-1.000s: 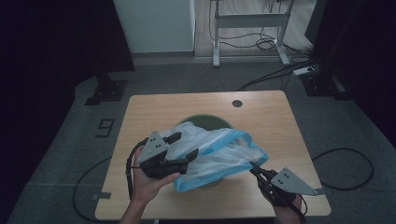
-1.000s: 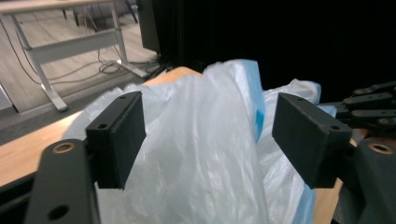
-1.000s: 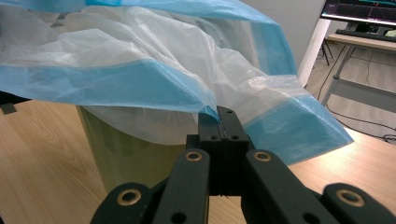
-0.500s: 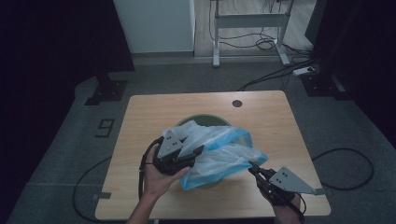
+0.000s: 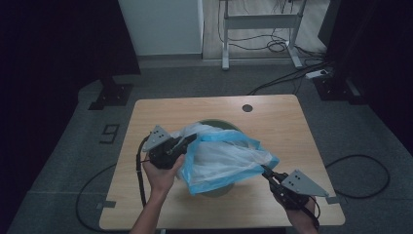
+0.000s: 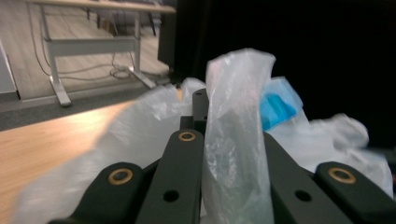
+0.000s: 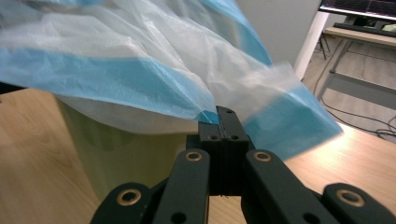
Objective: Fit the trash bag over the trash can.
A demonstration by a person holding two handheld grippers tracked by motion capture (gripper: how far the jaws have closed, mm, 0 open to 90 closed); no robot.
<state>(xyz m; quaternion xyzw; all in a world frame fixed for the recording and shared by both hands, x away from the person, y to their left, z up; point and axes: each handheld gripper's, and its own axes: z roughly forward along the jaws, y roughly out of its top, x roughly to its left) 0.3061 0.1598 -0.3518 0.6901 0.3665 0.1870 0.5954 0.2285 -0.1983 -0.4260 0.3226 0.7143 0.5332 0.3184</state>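
A thin white and blue plastic bag [image 5: 224,156] lies spread over a green bin [image 5: 216,191] in the middle of the wooden table [image 5: 160,112]. My left gripper [image 5: 187,140] is at the bag's left edge. Its jaws have just been closing and now pinch a fold of the bag [image 6: 236,140] that stands up between them, seen in the left gripper [image 6: 210,107] view. My right gripper [image 5: 265,170] is shut on the bag's near right corner; in the right gripper [image 7: 225,116] view the bag [image 7: 140,70] stretches away above the bin [image 7: 116,154].
A round cable hole [image 5: 247,107] sits near the table's far edge. Beyond the table stand a metal desk frame [image 5: 258,22] and loose cables [image 5: 292,73] on the floor. Bare wood shows left and right of the bin.
My left gripper has moved right onto the bag's left edge and shut on it. The right gripper has kept still with the corner in its grip.
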